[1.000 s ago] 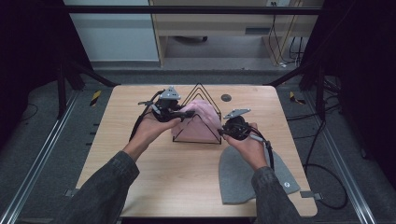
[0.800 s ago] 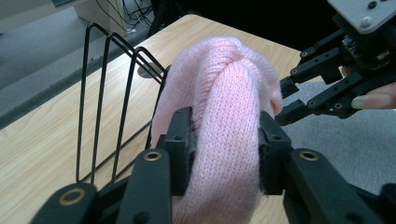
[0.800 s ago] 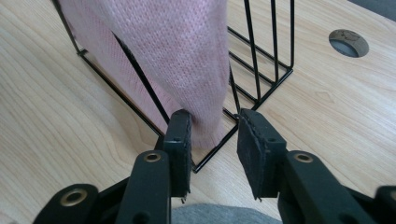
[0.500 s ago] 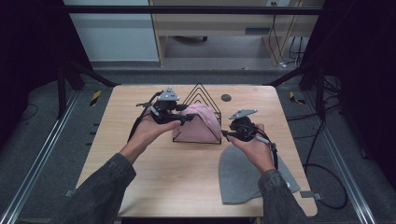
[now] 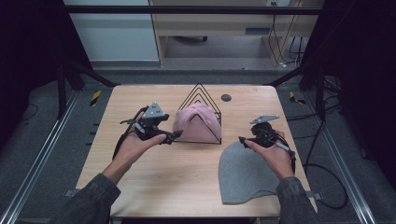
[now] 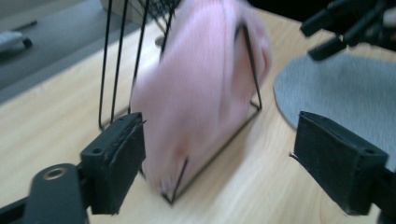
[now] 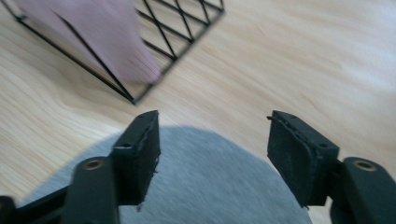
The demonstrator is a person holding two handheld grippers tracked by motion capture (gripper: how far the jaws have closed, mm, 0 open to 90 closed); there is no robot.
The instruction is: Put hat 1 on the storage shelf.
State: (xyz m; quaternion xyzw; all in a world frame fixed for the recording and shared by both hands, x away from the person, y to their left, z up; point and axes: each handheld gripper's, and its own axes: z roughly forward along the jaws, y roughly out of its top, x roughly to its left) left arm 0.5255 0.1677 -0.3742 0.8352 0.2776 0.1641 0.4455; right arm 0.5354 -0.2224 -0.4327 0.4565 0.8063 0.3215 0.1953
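Currently we hold both grippers empty, jaws apart: left gripper (image 5: pixel 172 136) beside the pink hat (image 5: pixel 197 122) sitting in the wire rack (image 5: pixel 200 89), right gripper (image 5: pixel 243 140) over the grey hat (image 5: pixel 245 170) lying flat. Likely next: pinch the grey hat's near edge, low and square.

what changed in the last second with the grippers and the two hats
Both grippers let go of the pink hat and drew back. The left gripper slid left, off the hat, and the right gripper moved right and toward the person, over the grey hat. Both are open. The wire rack and both hats stayed put.
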